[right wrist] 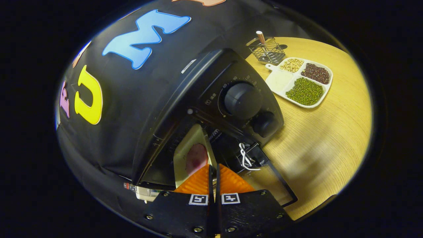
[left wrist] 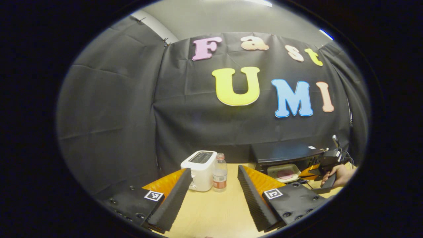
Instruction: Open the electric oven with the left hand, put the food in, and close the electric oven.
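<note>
The black electric oven (right wrist: 185, 99) stands with its door (right wrist: 267, 180) let down. My right gripper (right wrist: 213, 175) is shut on the edge of a cream tray (right wrist: 185, 148) carrying a pink piece of food (right wrist: 196, 160); the tray sits partly inside the oven mouth. In the left gripper view the oven (left wrist: 284, 152) is far right, with the tray (left wrist: 283, 172) at its front and a hand (left wrist: 342, 175) holding the right gripper (left wrist: 322, 163) to it. My left gripper (left wrist: 214, 169) hangs open over the table, well left of the oven and holding nothing.
A white toaster (left wrist: 200, 173) and a clear bottle (left wrist: 220, 177) stand on the wooden table (left wrist: 211, 211) ahead of the left gripper. Right of the oven lie a divided dish of beans (right wrist: 302, 82) and a wire basket (right wrist: 266, 49). Two knobs (right wrist: 243, 100) face front.
</note>
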{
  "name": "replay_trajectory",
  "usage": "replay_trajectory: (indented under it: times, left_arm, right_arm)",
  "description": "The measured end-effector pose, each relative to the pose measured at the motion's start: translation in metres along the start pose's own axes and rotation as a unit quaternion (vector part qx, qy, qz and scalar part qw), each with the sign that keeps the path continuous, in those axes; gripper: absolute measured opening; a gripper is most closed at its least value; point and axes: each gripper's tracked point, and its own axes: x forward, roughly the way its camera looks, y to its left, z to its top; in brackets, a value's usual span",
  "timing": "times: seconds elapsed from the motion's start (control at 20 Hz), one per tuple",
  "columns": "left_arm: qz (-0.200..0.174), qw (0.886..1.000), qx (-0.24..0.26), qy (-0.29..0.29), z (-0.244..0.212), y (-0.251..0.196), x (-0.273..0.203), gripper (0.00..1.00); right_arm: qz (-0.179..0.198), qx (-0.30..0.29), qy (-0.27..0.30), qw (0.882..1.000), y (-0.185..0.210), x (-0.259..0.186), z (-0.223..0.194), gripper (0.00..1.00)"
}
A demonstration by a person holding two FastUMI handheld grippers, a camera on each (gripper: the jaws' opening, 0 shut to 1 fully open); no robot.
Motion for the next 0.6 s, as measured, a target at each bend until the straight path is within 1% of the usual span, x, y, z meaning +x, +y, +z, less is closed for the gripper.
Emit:
replay_trajectory:
  times: [0.05,0.1,0.15,0.2,0.25,0.3,0.35,0.4,0.45,0.5,0.6]
  left_arm:
    - [0.0,1.0,-0.001,-0.001,0.002,0.0,-0.001,0.99]
    - [0.0,1.0,0.0,-0.001,0.0,0.0,-0.002,0.91]
    - [0.001,1.0,0.0,0.0,0.0,0.0,-0.003,0.91]
    - [-0.001,1.0,-0.001,-0.002,0.001,-0.001,-0.004,0.95]
    - [-0.003,1.0,-0.002,-0.003,0.004,-0.003,-0.006,0.95]
    - [-0.005,1.0,-0.002,-0.004,0.003,-0.007,-0.003,0.99]
    - [-0.01,1.0,-0.003,-0.003,0.002,-0.012,-0.001,0.99]
    - [-0.014,1.0,-0.005,-0.002,0.001,-0.015,-0.002,0.91]
    - [-0.021,1.0,-0.009,-0.001,0.0,-0.019,-0.001,0.91]
    - [-0.027,1.0,-0.013,0.0,-0.002,-0.027,-0.001,0.95]
    - [-0.041,0.999,-0.018,0.004,-0.007,-0.048,0.001,0.95]
  right_arm:
    - [0.003,-0.001,-0.003,1.0,0.001,-0.002,0.0,0.01]
    - [0.013,0.0,-0.005,1.0,0.005,-0.002,0.002,0.01]
    - [0.022,-0.001,-0.007,1.0,0.008,-0.003,0.003,0.0]
    - [0.026,-0.003,-0.006,1.0,0.011,-0.005,0.003,0.11]
    - [0.03,-0.009,-0.009,0.999,0.013,-0.01,0.003,0.35]
    - [0.028,-0.02,-0.012,0.999,0.011,-0.016,0.004,0.58]
    - [0.023,-0.036,-0.017,0.999,0.009,-0.024,0.005,0.82]
    - [0.019,-0.054,-0.02,0.998,0.004,-0.031,0.0,0.97]
    - [0.019,-0.073,-0.023,0.997,0.002,-0.04,0.0,0.97]
    - [0.02,-0.094,-0.026,0.995,0.0,-0.051,-0.002,0.97]
    - [0.022,-0.14,-0.033,0.989,-0.005,-0.076,-0.004,0.97]
